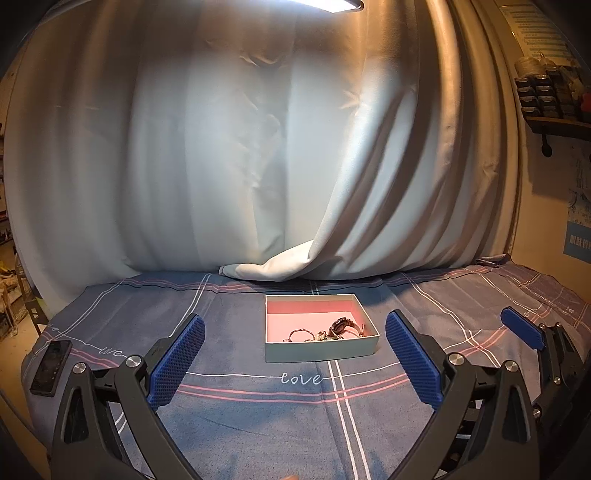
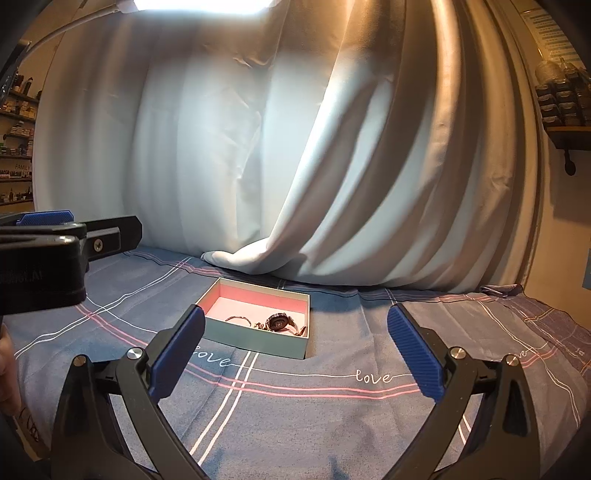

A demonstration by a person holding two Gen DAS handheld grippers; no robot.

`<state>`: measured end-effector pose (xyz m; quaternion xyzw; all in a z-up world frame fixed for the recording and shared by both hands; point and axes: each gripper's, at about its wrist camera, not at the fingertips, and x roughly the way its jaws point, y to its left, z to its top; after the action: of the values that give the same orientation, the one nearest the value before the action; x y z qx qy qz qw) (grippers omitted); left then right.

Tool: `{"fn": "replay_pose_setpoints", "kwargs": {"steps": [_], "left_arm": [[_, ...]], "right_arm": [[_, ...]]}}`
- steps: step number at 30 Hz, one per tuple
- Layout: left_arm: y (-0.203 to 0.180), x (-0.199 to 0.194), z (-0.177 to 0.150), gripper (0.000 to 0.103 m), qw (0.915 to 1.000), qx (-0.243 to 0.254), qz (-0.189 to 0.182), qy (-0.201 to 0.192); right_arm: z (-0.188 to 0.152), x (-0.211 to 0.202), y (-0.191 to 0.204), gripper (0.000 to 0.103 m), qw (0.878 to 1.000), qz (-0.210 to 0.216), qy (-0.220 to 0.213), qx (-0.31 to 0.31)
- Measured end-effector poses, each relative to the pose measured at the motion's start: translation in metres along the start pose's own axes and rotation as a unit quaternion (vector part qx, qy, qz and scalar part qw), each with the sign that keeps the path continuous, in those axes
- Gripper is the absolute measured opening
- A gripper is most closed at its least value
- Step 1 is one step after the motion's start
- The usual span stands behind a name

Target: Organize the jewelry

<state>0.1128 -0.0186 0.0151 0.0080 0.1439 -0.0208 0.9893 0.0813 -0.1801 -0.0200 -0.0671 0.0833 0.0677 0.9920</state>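
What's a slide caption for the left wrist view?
Open left gripper faces a pink-lined box holding a watch and bracelet on plaid cloth.

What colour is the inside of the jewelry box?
Pink inside the jewelry box, seen best in the left wrist view.

A pale blue curtain (image 1: 229, 155) hangs in folds across the far side, lit by a bright lamp (image 1: 332, 4) overhead. Its hem rests on a blue checked cloth (image 1: 258, 417) with pink and white lines. A wooden shelf (image 1: 554, 99) hangs on the right wall.
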Motion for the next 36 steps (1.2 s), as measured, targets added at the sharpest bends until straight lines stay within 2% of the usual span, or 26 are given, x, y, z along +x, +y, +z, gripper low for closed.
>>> {"fn": "replay_pose_setpoints", "kwargs": {"steps": [24,36], "left_arm": [[0.004,0.005,-0.003,0.097,0.9998,-0.004,0.008,0.016],[0.005,0.008,-0.003,0.097,0.9997,-0.003,0.010,0.021]], "right_arm": [[-0.004,0.009,-0.005,0.098,1.000,0.000,0.026,0.011],[-0.004,0.008,-0.005,0.098,1.000,-0.006,0.023,0.012]]}}
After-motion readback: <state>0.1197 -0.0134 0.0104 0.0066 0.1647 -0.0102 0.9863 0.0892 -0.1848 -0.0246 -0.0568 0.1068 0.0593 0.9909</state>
